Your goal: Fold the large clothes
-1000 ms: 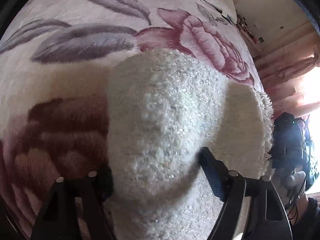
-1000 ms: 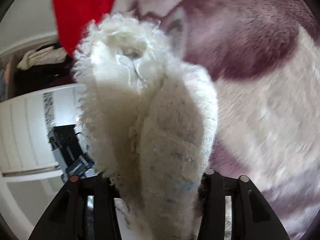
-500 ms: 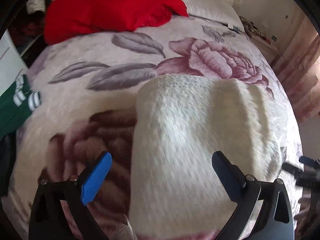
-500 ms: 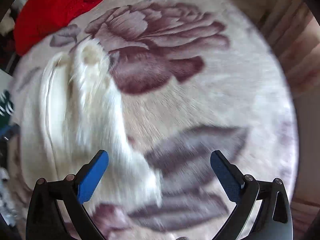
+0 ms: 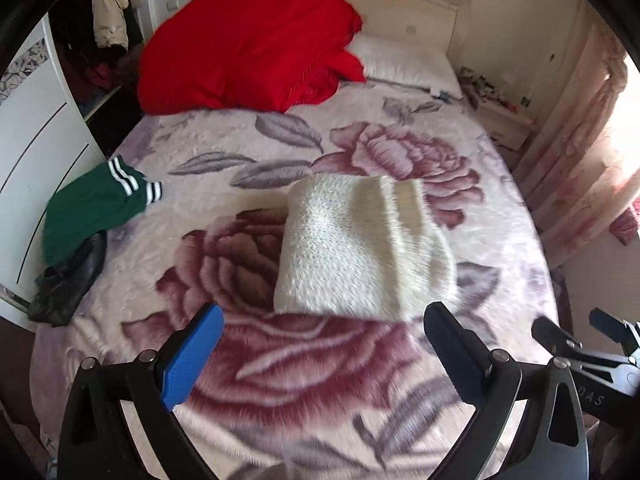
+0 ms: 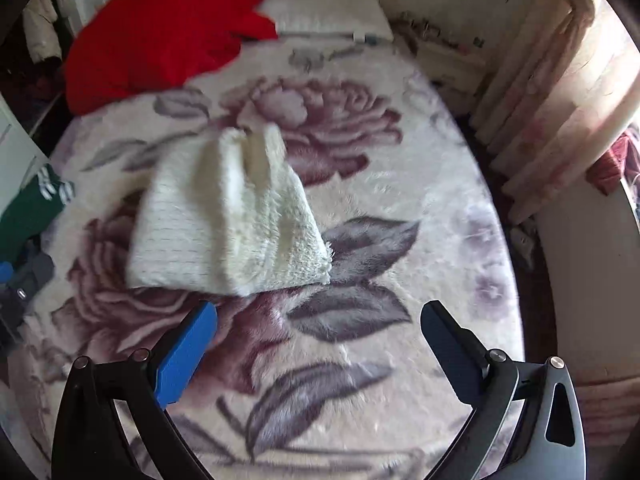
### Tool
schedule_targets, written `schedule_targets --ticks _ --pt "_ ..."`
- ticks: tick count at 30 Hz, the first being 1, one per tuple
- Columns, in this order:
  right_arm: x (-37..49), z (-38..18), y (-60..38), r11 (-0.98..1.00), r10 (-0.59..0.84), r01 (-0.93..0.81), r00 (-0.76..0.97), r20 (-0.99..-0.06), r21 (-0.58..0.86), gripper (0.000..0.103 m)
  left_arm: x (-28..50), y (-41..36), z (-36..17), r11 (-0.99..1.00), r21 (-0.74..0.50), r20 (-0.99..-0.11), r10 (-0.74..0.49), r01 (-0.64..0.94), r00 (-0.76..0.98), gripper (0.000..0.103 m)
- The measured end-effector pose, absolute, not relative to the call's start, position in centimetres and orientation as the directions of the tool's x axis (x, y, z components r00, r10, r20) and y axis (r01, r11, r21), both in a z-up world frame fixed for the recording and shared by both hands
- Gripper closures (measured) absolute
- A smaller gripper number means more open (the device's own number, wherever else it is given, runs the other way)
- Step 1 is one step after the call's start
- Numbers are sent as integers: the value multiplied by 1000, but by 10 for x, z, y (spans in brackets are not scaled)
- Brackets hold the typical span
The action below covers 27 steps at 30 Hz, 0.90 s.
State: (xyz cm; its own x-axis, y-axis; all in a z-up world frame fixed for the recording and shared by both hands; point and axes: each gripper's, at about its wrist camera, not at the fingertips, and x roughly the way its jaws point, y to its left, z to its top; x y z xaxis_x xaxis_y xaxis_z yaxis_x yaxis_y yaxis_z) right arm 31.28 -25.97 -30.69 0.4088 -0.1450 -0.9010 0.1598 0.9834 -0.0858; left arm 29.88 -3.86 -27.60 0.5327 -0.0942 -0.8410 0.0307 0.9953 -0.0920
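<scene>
Jaws on both the left gripper point(image 5: 320, 356) and right gripper point(image 6: 318, 350) have just sprung wide with nothing between them, having released the white sweater point(image 5: 360, 252), now folded mid-bed at twelve o'clock, while green garment point(image 5: 94, 210) at ten and red bedding point(image 5: 244, 48) beyond obstruct nothing.

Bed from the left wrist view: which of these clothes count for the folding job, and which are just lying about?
Part of the job:
- white fluffy sweater, folded mid-bed
- green striped garment, likely also for folding
- dark garment beside it, likewise

Just lying about:
- red blanket
- pillow
- floral bedcover
- hanging coat
- curtain
</scene>
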Motion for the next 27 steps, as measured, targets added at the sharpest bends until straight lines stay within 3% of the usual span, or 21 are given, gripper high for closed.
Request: schedule_targets --ticks 13,27 --pt "144 -93 -227 978 -189 184 579 -793 -99 0 151 -41 -112 995 -72 -731 -101 71 675 1" --pt "5 34 -198 980 -193 178 709 -678 -93 0 52 -29 -37 995 -83 -663 -95 53 743 1"
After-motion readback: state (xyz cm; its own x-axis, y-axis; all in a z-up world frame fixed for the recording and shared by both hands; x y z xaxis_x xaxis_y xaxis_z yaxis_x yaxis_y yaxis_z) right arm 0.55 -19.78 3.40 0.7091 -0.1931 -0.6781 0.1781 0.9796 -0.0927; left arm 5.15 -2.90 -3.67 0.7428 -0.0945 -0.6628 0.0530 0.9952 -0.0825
